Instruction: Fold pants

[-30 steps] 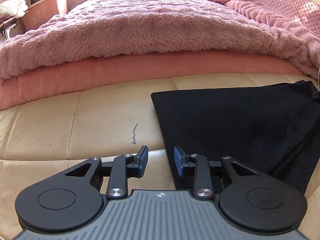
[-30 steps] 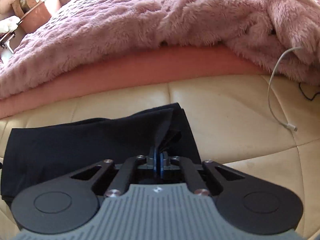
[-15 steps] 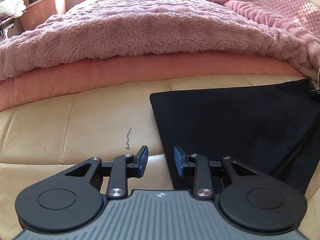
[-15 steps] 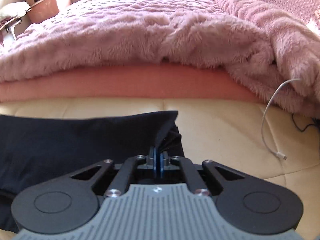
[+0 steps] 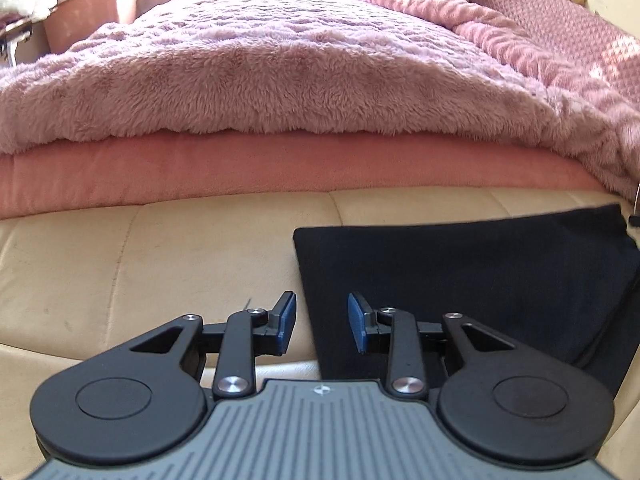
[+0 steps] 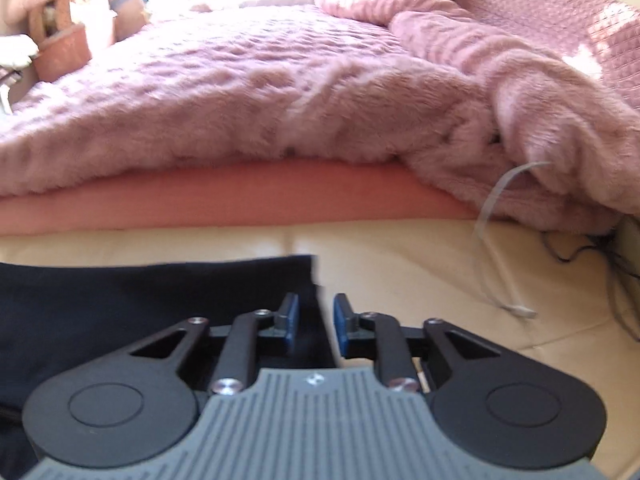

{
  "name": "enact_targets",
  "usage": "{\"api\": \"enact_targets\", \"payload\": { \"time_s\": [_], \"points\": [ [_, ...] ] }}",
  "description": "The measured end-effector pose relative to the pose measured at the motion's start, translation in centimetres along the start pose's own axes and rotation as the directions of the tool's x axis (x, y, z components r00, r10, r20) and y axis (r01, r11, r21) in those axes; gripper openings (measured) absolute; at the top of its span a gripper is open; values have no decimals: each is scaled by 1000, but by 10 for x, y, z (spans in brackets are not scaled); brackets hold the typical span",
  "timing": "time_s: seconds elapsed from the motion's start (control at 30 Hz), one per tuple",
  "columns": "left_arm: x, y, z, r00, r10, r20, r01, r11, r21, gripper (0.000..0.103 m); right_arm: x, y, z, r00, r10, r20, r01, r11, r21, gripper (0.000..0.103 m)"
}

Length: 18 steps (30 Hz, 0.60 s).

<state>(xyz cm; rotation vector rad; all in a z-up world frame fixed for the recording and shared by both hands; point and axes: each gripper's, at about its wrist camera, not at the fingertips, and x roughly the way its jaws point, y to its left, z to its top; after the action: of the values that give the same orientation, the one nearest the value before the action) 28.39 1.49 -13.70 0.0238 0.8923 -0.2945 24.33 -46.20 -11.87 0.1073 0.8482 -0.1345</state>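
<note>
My left tool (image 5: 322,322) is open wide and holds nothing. It sits low over the left edge of the black pants (image 5: 472,272). One blue pad (image 5: 287,320) is over the bare cushion (image 5: 160,264) and the other is over the cloth.

My right tool (image 6: 313,322) is open too, with a smaller gap, and it holds nothing. It sits over the right edge of the pants (image 6: 140,300). The left pad is over the cloth and the right pad is over the cushion (image 6: 420,272).

The pants lie flat on the cream cushion, folded into a dark block between my two tools.

Past the pants is a pink mattress edge (image 5: 280,168) with a fluffy pink blanket (image 5: 280,68) on top. A white cable (image 6: 492,240) hangs from the blanket down onto the cushion, well to the right of the pants.
</note>
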Motion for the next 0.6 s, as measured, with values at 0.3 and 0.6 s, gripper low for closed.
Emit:
{"api": "enact_targets", "payload": {
  "time_s": [0.3, 0.6],
  "points": [
    [45, 11, 19, 998, -62, 11, 63, 990, -129, 30, 43, 19, 5, 1000, -12, -2, 12, 1000, -27, 6],
    [72, 4, 33, 1000, 28, 7, -28, 999, -16, 24, 64, 6, 5, 997, -71, 8, 71, 997, -1, 1]
  ]
}}
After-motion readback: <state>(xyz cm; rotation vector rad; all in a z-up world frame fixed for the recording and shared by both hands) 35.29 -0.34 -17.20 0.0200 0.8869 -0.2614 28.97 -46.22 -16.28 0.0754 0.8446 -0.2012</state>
